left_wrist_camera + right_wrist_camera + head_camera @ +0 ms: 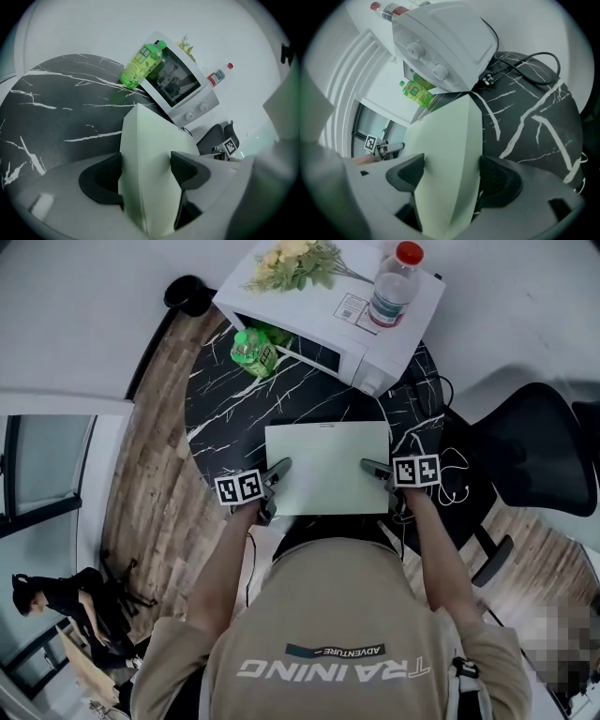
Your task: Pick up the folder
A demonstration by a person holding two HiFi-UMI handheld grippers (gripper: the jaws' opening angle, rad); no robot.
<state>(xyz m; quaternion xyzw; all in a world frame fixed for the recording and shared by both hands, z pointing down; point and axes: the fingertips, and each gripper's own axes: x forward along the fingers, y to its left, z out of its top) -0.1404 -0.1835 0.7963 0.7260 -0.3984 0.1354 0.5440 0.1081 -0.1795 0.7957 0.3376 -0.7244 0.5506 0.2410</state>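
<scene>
A pale green folder (pixel 328 465) lies flat on the black marble round table (pixel 234 418), near its front edge. My left gripper (pixel 275 486) is at the folder's left edge and my right gripper (pixel 380 477) at its right edge, both close to the near corners. In the left gripper view the folder (pixel 150 154) runs edge-on between the jaws of the left gripper (pixel 145 171), which stand wide apart. The right gripper view shows the same: the folder (pixel 445 154) sits inside the right gripper (pixel 452 176), whose jaws are spread wide. Neither pair of pads presses on it.
A white microwave (pixel 328 324) stands at the back of the table, with a water bottle (pixel 394 282) and flowers (pixel 295 261) on top. A green bottle (pixel 253 351) leans by it. A black office chair (pixel 534 446) is to the right, a cable (pixel 455 474) beside it.
</scene>
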